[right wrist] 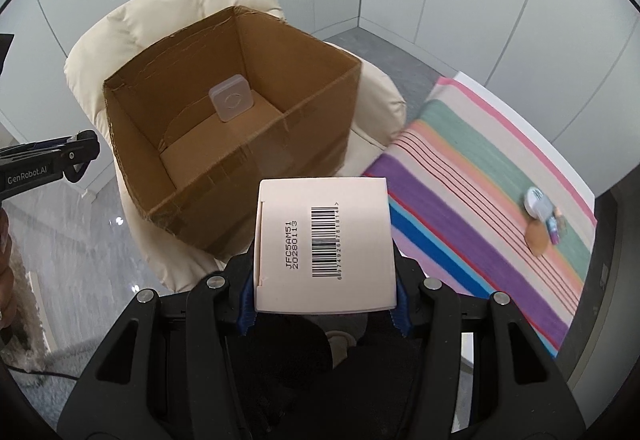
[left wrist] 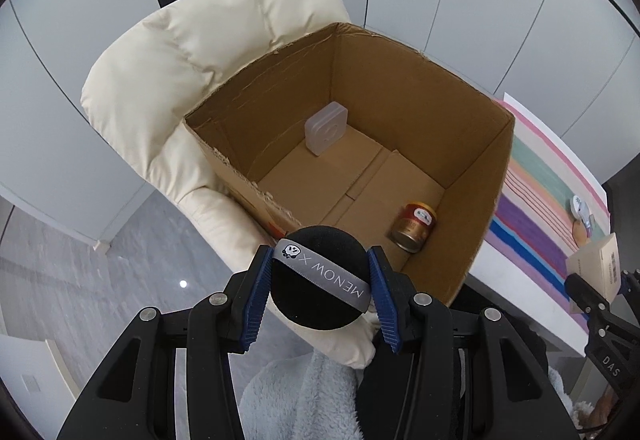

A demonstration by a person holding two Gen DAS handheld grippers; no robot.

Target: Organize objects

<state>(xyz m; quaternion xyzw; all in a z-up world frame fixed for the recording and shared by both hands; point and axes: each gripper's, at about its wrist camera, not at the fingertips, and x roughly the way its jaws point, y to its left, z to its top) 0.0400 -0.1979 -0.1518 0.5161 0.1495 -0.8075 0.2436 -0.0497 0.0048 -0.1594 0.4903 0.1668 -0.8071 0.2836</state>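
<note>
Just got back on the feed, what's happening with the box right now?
A person is packing items into the open cardboard box on a cream armchair. The left hand-held gripper grips a black powder puff; the right hand-held gripper grips a small barcoded carton. A small can and a translucent case already sit inside.

One cardboard box (left wrist: 472,144) — inside: one can (left wrist: 414,227), one translucent case (left wrist: 326,128); two hand-held grippers.

Matt corrugated cardboard box (left wrist: 400,112), glossy metal can (left wrist: 412,228), quilted cloth armchair (left wrist: 168,72)
</note>
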